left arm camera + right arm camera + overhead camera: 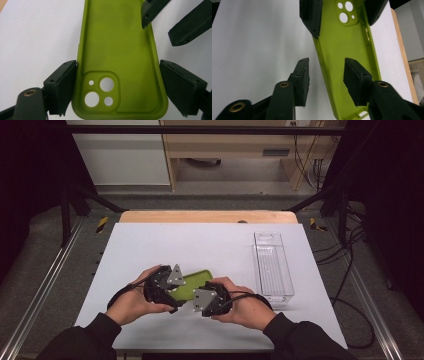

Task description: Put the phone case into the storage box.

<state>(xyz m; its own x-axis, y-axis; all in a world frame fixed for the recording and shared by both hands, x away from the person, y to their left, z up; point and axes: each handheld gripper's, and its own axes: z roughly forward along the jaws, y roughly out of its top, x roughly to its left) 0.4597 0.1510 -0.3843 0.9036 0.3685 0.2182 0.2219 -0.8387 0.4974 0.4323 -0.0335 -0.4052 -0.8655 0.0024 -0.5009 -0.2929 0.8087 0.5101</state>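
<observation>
A lime-green phone case (pixel 194 284) lies hollow side up on the white table (pixel 175 240), near the front. In the left gripper view, my left gripper (pixel 117 64) is shut on the case (pixel 117 42) at its camera-hole end, one pad against each long side. My right gripper (pixel 326 63) stands open astride one side wall of the case (pixel 342 45) near the other end, one pad outside and one inside, with a gap on both sides of the wall. Both hands meet over the case in the high view.
A clear, oblong plastic box (pixel 272 267) stands to the right of the hands, near the table's right edge. A wooden strip (pixel 207 216) runs along the far edge. Black cables (pixel 350 270) lie on the floor at right.
</observation>
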